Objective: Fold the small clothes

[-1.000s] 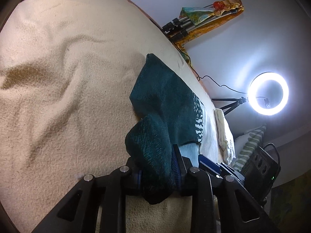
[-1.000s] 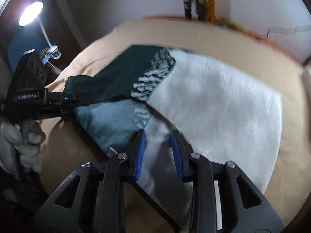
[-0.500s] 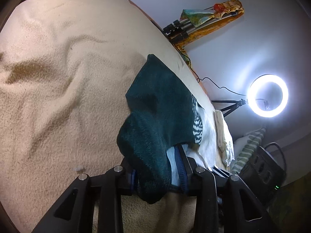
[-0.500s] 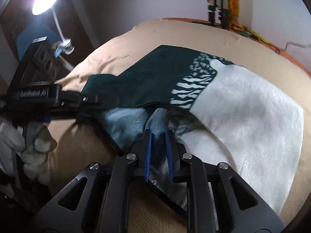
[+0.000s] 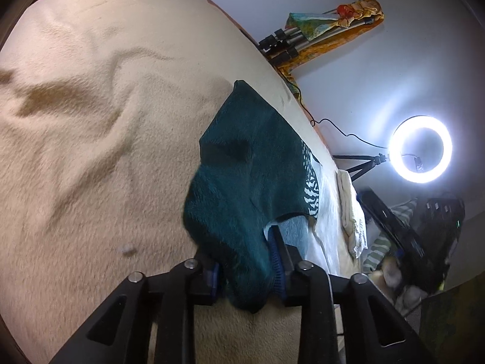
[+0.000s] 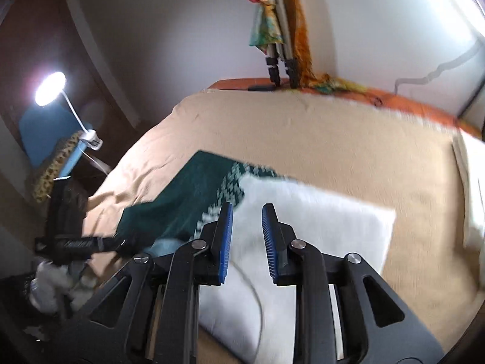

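Note:
A small fleece garment, dark green (image 5: 242, 163) with a zebra-pattern band and a white half (image 6: 327, 224), lies on a beige blanket (image 5: 91, 121). My left gripper (image 5: 245, 267) is shut on the garment's green corner, which bunches between its blue pads and shows a pale blue underside (image 5: 292, 230). In the right wrist view the left gripper (image 6: 121, 241) holds that corner at the garment's left end. My right gripper (image 6: 247, 212) is open and empty, raised above the white half.
A ring light (image 5: 419, 148) on a tripod stands beyond the bed edge. Folded cream cloth (image 5: 348, 206) lies past the garment. Tripod legs and colourful fabric (image 6: 282, 30) lean on the far wall. A lamp (image 6: 50, 88) shines at left.
My right gripper had closed at the garment's near edge, then opened and rose away above the white half. My left gripper keeps its hold on the green corner, shifted slightly.

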